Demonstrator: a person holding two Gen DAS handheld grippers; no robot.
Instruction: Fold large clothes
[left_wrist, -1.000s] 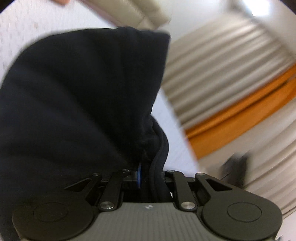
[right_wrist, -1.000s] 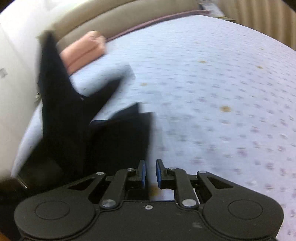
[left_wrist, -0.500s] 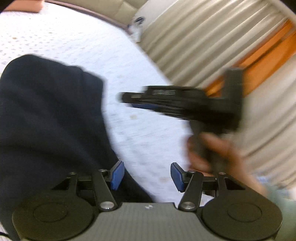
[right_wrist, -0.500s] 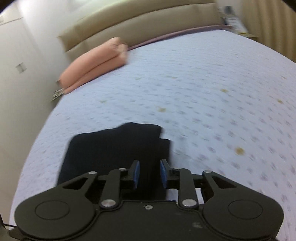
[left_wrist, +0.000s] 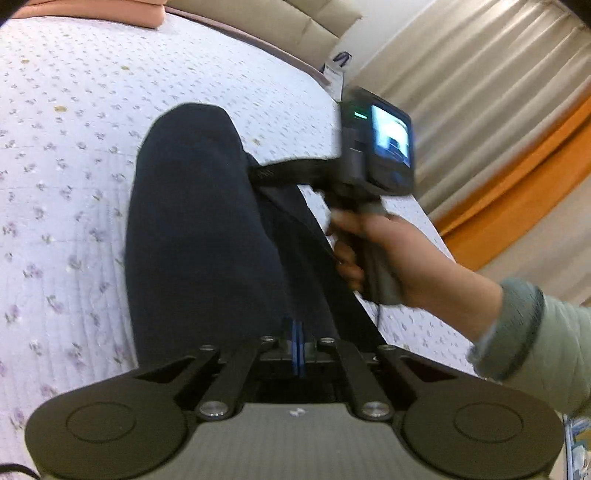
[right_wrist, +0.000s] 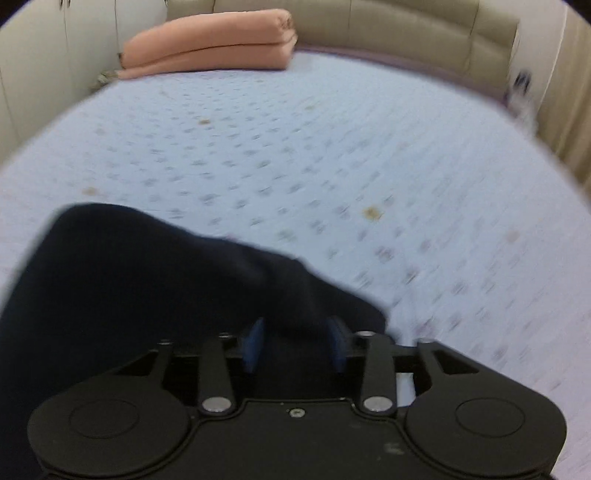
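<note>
In your left wrist view, you are holding the left gripper (left_wrist: 297, 341) low over the near end of the dark navy garment (left_wrist: 199, 236), which is lying folded in a long strip on the flowered bedsheet (left_wrist: 62, 177). Its blue pads are pressing together with no gap showing, and I cannot tell whether any cloth is caught between them. Your right hand (left_wrist: 384, 254) is reaching in from the right, gripping the handle of the other tool at the garment's right edge.

In your right wrist view, you are keeping the right gripper (right_wrist: 295, 341) with its blue pads (right_wrist: 253, 343) standing apart, and a raised fold of the garment (right_wrist: 147, 266) is sitting in the gap between them. A folded peach blanket (right_wrist: 210, 42) is lying at the far end of the bed against the beige headboard (right_wrist: 406, 26).
</note>
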